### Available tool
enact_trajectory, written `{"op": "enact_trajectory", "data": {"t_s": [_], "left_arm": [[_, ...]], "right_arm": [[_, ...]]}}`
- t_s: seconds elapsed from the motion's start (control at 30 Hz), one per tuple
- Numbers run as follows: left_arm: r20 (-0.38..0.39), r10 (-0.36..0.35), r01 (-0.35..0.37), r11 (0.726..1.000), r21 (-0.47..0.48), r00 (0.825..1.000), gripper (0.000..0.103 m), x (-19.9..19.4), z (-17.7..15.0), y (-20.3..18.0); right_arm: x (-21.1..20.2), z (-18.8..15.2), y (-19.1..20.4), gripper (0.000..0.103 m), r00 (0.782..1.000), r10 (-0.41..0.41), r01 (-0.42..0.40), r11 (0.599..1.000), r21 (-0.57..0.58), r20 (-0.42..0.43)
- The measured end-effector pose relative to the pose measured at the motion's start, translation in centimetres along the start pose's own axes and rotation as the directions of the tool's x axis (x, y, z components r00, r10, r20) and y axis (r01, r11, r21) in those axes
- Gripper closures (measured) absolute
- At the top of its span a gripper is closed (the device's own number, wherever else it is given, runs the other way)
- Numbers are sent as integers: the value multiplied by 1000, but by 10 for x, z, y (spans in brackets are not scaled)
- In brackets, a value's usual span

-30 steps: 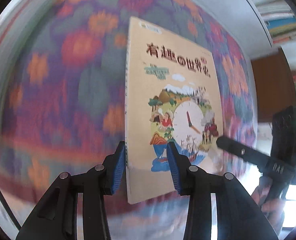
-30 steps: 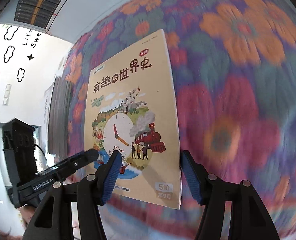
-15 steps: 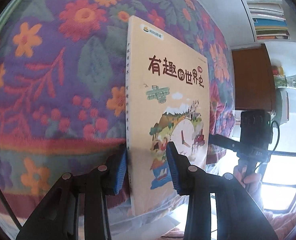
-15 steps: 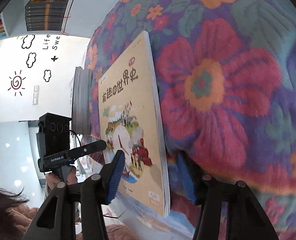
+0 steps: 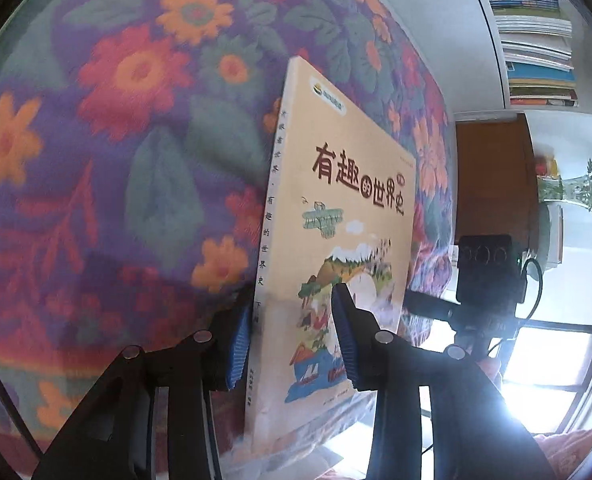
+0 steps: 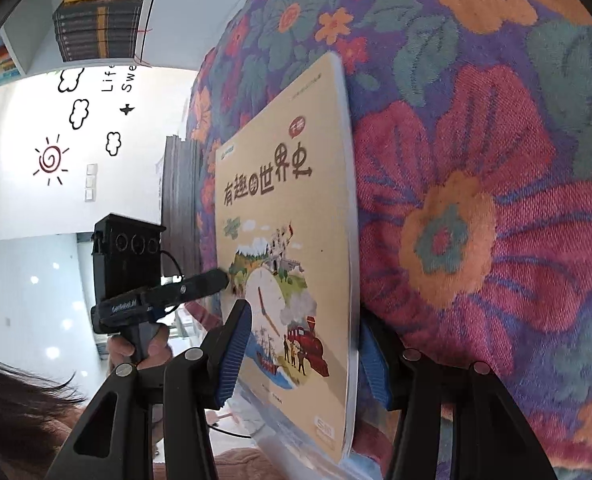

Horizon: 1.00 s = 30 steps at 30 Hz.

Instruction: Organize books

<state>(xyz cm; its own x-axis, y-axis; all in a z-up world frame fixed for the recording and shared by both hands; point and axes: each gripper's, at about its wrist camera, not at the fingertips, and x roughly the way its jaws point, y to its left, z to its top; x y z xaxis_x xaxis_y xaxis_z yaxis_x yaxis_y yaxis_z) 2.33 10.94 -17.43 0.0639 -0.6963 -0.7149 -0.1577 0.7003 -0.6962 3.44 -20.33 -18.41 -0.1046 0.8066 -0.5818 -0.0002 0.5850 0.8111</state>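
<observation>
A thin tan book (image 5: 335, 208) with a Chinese title and a clock-and-train picture sits tilted on the flowered cloth (image 5: 136, 160), its near end past the cloth's edge. My left gripper (image 5: 292, 344) is shut on its near spine corner, one pad at the spine and one on the cover. In the right wrist view the same book (image 6: 280, 208) has its page edge lifted off the cloth (image 6: 475, 220). My right gripper (image 6: 301, 360) is shut on it, one pad tucked under that edge and the other over the cover. A left gripper finger (image 6: 200, 286) touches the cover's far side.
White shelves with stacked books (image 5: 535, 40) (image 6: 96, 20) hang beyond the table. A brown cabinet (image 5: 491, 184) and a plant (image 5: 591, 188) stand by a bright window. A dark wooden panel (image 6: 180, 208) meets the cloth's far end. A person's hand (image 6: 148, 348) holds the left gripper's handle.
Both grippers have sunk and turned, and the book now shows more edge-on. The right jaws narrowed around the page edge, which has lifted off the cloth.
</observation>
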Motion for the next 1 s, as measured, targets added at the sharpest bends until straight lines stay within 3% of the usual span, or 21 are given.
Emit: {"op": "enact_trajectory", "data": {"t_s": [0.03,0.17,0.2,0.3,0.43,0.63,1.0], "left_arm": [[-1,1,-1,1000,12,1000,68,1,2,-2],[36,-39,39,999,14,999,71,-1,4,4],[42,-30,29,1000,11,999,79,-2,4,5],[71,21,-23,1000,18,997,80,-6,-1,5],[106,132,-144,982,122,986,79,-9,-6,-17],[111,83,-96,989,117,990,79,-24,-1,-17],[159,70,-101,976,194,985,77,-69,3,-33]], "right_arm": [[-1,0,0,53,1000,-7,7,1000,-2,2],[-6,-1,-5,74,997,-59,57,998,27,55],[-7,-1,-4,77,996,-68,67,997,30,65],[-8,-1,5,78,989,-115,115,993,4,89],[-10,-2,24,77,974,-199,205,978,-41,112],[-23,-4,44,77,969,-190,201,978,-61,159],[-29,-12,93,77,960,-182,219,962,-165,213]]}}
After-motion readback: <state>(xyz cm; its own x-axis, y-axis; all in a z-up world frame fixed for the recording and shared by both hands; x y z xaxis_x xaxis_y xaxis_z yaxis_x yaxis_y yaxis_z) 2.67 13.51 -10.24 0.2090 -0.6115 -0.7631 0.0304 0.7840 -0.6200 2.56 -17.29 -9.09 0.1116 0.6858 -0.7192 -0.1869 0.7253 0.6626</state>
